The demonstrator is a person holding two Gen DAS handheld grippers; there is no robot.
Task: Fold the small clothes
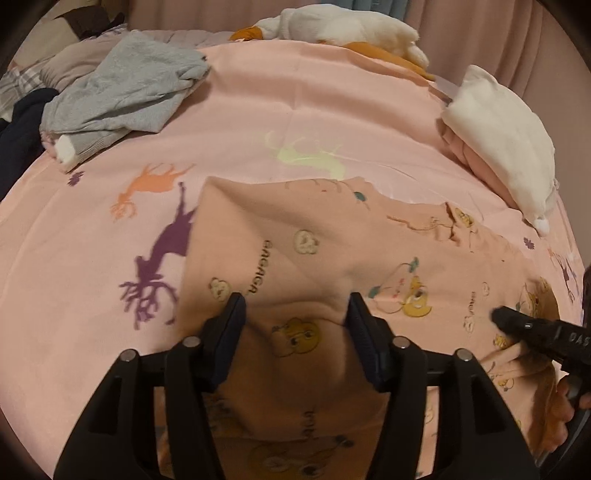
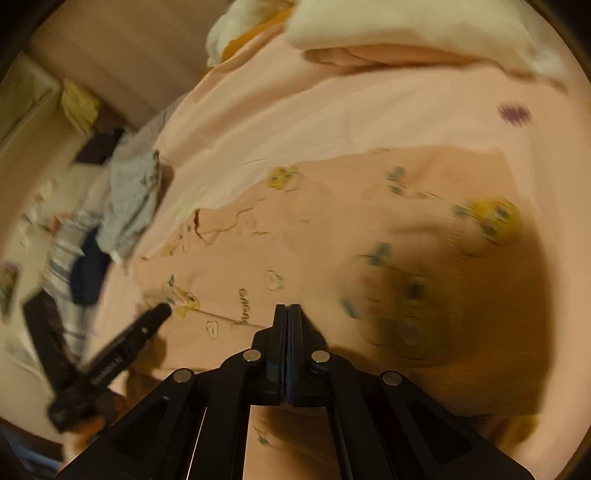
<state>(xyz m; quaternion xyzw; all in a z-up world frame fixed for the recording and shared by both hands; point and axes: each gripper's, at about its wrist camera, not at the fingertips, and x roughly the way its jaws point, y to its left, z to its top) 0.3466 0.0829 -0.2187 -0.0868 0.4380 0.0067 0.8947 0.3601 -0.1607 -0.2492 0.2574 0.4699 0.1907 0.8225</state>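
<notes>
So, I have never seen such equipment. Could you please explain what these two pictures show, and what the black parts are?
No robot is here: a person holds a black two-finger tool in each hand, and each tool carries a wide-angle camera looking along its fingers. One picture is from the left gripper, the other from the right gripper. Below them is a pink sheet printed with deer. On it lie a peach garment with yellow cartoon prints, a crumpled grey garment, a white folded pile and a white plush toy. The left fingers stand apart with the peach cloth between them. The right fingers are shut together; whether they pinch cloth is unclear.
</notes>
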